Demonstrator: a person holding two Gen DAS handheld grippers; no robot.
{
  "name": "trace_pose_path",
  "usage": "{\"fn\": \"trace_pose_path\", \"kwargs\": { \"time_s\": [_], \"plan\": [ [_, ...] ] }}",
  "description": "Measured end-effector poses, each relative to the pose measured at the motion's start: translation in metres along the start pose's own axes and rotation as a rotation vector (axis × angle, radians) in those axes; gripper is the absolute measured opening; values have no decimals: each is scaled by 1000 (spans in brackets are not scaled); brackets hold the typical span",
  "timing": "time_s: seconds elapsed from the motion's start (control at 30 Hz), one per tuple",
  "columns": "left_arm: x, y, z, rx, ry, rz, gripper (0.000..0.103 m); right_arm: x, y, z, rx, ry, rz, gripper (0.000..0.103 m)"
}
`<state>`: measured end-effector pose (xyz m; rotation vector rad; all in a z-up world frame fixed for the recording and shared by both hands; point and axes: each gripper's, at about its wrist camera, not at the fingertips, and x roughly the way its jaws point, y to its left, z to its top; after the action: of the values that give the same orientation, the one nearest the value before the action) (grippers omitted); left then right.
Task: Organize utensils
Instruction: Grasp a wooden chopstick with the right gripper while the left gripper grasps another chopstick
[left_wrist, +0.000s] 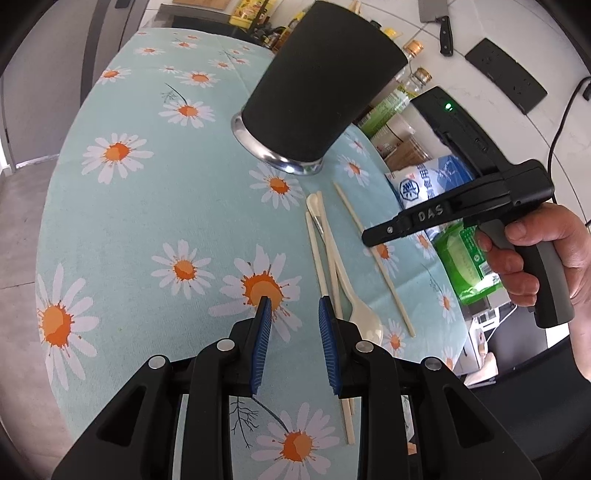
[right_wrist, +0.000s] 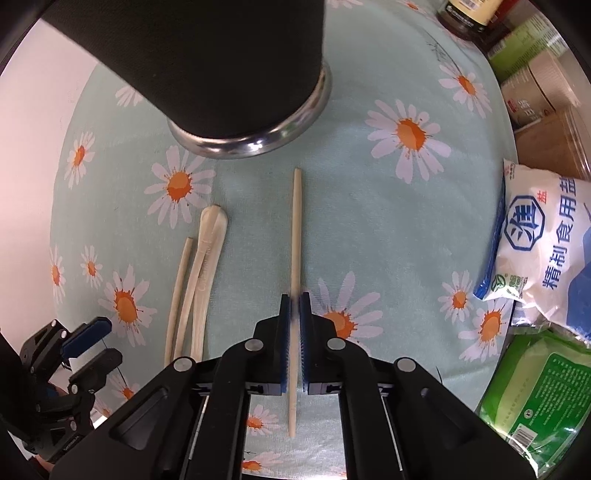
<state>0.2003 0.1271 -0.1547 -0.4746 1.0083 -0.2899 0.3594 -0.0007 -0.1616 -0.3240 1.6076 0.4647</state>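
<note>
A black utensil cup with a chrome base stands on the daisy tablecloth; it also shows in the right wrist view. A cream spoon and two chopsticks lie bunched together in front of it. A single chopstick lies apart to their right. My right gripper is closed around this chopstick near its middle, on the cloth. My left gripper is open and empty, just left of the spoon's bowl.
A salt bag and a green packet lie off the table's right edge. Bottles and boxes stand behind the cup. A cleaver and a black panel are on the wall.
</note>
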Motion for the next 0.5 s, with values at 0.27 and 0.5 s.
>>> {"fn": "trace_pose_path", "kwargs": {
  "time_s": [0.27, 0.5],
  "plan": [
    [11, -12, 13, 27, 65, 20, 25, -28, -34, -24, 61, -79, 125, 6],
    [27, -30, 32, 14, 126, 88, 25, -52, -60, -51, 88, -149, 255, 6]
  ]
}}
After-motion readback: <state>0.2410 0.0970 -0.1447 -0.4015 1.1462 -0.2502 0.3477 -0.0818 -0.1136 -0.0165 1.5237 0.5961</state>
